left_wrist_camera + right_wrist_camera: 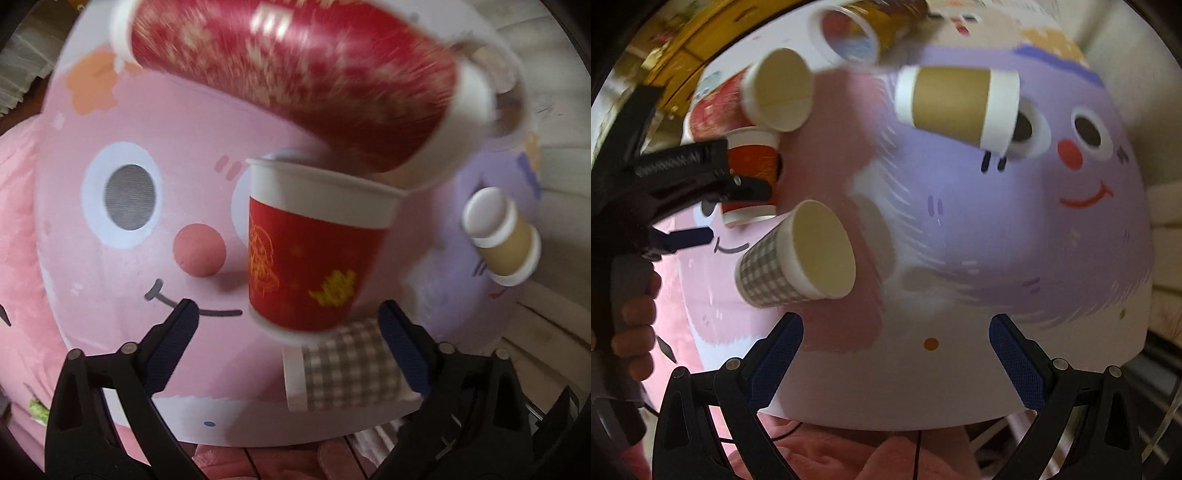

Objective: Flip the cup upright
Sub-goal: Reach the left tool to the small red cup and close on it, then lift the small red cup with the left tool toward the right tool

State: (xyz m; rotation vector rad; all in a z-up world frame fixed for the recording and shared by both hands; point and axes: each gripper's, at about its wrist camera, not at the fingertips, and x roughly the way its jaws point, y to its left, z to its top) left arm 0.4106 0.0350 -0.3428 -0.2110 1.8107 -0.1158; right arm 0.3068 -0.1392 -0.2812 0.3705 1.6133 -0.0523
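A small red paper cup (314,251) with gold print stands upright, mouth up, on the pink cartoon-face mat (147,314). My left gripper (288,325) is open, its blue-padded fingers apart on either side just below the cup and not touching it. The same cup (751,173) shows in the right wrist view, partly behind the left gripper (701,206). My right gripper (894,343) is open and empty above the purple mat (979,229).
A large red cup (295,74) lies on its side behind the small one. A checked cup (347,369) (798,254), a tan cup (502,236) (956,103), a plain cup (779,90) and a printed cup (857,29) lie tipped over.
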